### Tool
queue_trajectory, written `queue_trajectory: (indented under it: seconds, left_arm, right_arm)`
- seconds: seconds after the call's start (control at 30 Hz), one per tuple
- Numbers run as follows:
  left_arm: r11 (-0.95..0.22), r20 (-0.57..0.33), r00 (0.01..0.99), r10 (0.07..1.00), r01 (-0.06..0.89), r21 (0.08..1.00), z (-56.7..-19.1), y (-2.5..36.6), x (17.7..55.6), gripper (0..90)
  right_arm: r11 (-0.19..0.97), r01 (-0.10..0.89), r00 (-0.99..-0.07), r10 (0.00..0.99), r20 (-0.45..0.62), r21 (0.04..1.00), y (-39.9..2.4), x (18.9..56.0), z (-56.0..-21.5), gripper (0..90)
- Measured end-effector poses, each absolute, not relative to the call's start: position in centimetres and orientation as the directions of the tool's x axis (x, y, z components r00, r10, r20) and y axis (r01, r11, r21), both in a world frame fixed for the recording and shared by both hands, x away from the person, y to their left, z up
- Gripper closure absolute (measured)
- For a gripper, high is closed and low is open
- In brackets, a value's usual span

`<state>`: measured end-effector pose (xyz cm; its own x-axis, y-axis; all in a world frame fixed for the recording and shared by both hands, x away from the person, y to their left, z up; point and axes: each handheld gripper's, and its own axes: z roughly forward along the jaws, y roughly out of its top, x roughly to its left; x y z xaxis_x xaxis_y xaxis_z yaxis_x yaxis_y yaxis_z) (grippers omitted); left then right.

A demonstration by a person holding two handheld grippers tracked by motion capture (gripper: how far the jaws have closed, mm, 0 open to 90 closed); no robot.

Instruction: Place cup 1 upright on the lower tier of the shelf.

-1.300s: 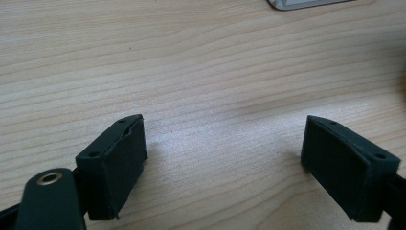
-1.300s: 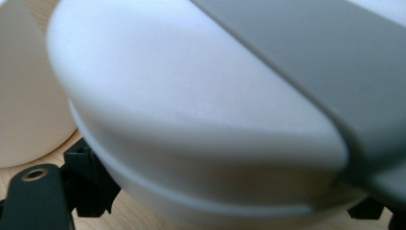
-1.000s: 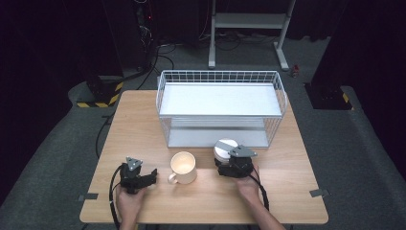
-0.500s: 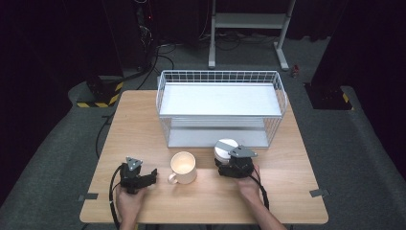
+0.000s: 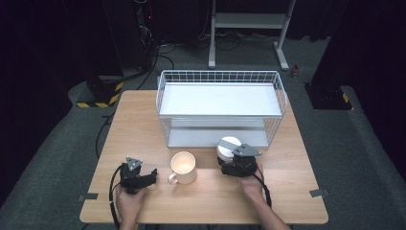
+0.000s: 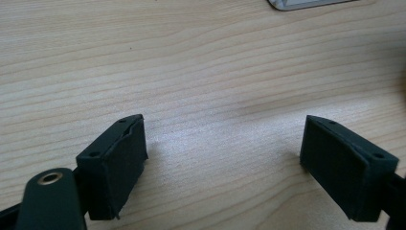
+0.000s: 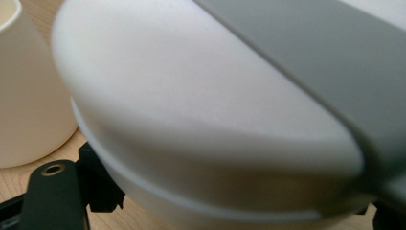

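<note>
The right gripper (image 5: 233, 158) sits against a round white container with a grey top (image 5: 228, 146) — its jaws lie to either side of the body, though whether the pads press cannot be told. Just to its left stands a cream ceramic mug (image 5: 183, 167). Beyond the mug, the left gripper (image 5: 152, 174) rests on the light wooden table (image 5: 210, 201) — jaws apart, bare wood between them.

2 black grippers (image 5: 154, 174), grey plates

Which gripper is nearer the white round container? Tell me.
Right. The right gripper is at the white round container, jaws either side of it; the left gripper sits beyond the cream mug.
</note>
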<state>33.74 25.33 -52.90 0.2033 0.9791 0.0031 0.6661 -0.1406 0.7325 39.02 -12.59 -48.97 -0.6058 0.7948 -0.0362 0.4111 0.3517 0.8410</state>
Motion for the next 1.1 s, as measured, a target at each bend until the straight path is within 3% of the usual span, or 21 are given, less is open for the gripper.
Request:
queue_trajectory:
  seconds: [0.6, 1.1]
  left_arm:
    - [-0.139, 0.003, 0.202, 0.979, 0.666, 0.733, -52.9, 25.3, 33.7, 16.8]
    - [-0.142, 0.008, 0.200, 0.980, 0.665, 0.733, -52.9, 25.3, 33.7, 17.0]
  right_arm:
    - [0.308, 0.431, -0.568, 0.823, -0.010, 0.848, -14.7, 40.4, -47.4, 18.6]
    - [0.224, 0.506, -0.463, 0.885, 0.044, 0.833, -16.5, 43.1, -47.6, 18.7]
